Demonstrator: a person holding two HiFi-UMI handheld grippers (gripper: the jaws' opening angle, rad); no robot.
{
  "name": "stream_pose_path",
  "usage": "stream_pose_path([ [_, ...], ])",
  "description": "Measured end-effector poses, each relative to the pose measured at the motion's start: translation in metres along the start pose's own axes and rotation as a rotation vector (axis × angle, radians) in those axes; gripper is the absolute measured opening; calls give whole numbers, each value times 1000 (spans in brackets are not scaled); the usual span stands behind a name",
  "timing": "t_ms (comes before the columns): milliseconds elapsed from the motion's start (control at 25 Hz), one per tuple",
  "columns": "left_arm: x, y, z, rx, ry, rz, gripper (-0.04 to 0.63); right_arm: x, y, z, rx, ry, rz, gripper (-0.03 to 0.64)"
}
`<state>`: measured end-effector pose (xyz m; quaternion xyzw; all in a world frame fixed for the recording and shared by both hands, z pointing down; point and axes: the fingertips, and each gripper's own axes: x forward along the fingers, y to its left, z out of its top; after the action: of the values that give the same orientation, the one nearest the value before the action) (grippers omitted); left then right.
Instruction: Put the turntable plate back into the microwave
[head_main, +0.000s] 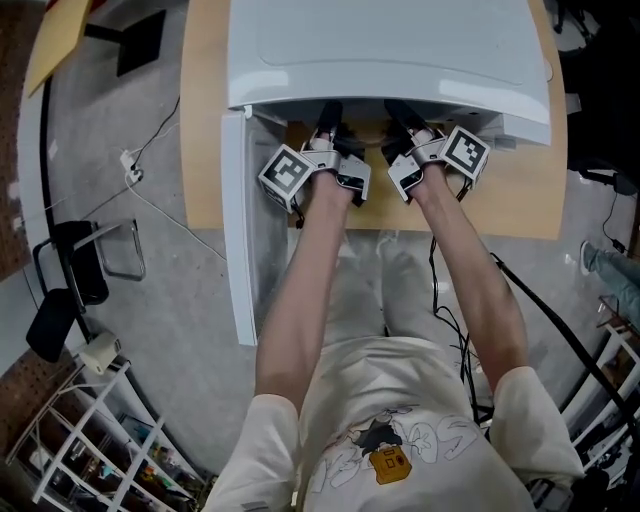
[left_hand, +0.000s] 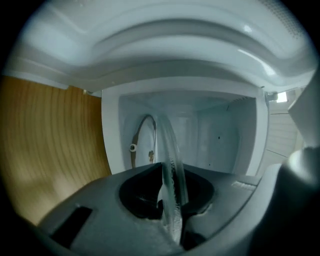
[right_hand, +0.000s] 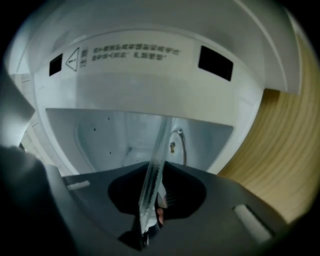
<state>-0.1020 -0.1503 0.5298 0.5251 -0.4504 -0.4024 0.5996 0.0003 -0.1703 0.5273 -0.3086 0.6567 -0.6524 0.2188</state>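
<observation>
The clear glass turntable plate (left_hand: 172, 170) shows edge-on in both gripper views, a thin ribbed band (right_hand: 155, 170) running from the jaws into the white microwave cavity (left_hand: 215, 135). My left gripper (left_hand: 172, 212) is shut on its near rim, and my right gripper (right_hand: 149, 215) is shut on the same rim from the other side. In the head view both grippers, left (head_main: 330, 125) and right (head_main: 405, 122), reach side by side under the front lip of the microwave (head_main: 390, 50), which hides their tips and the plate. A thin curved ring with small knobs (left_hand: 142, 135) shows inside the cavity.
The microwave door (head_main: 245, 230) hangs open at the left, beside my left arm. The microwave stands on a wooden table (head_main: 205, 120). On the floor are a black chair (head_main: 75, 270), a white cable (head_main: 140, 170), and shelving (head_main: 90, 440) at the lower left.
</observation>
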Motion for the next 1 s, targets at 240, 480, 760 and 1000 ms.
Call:
stream_pose_path([
  [240,8,9,3,-13,29,62,31,4,-16,4,43,-53,-26,57],
  [480,11,9,6,-5,34,86,28,4,-16,-3,46,-36,-61,67],
  [760,19,17,9,2,22,101,23,-17,-8,-46,148,2,-7,64],
  [1000,22,18,9,-20,34,105,48,-14,-16,-37,225,-73,-48,44],
])
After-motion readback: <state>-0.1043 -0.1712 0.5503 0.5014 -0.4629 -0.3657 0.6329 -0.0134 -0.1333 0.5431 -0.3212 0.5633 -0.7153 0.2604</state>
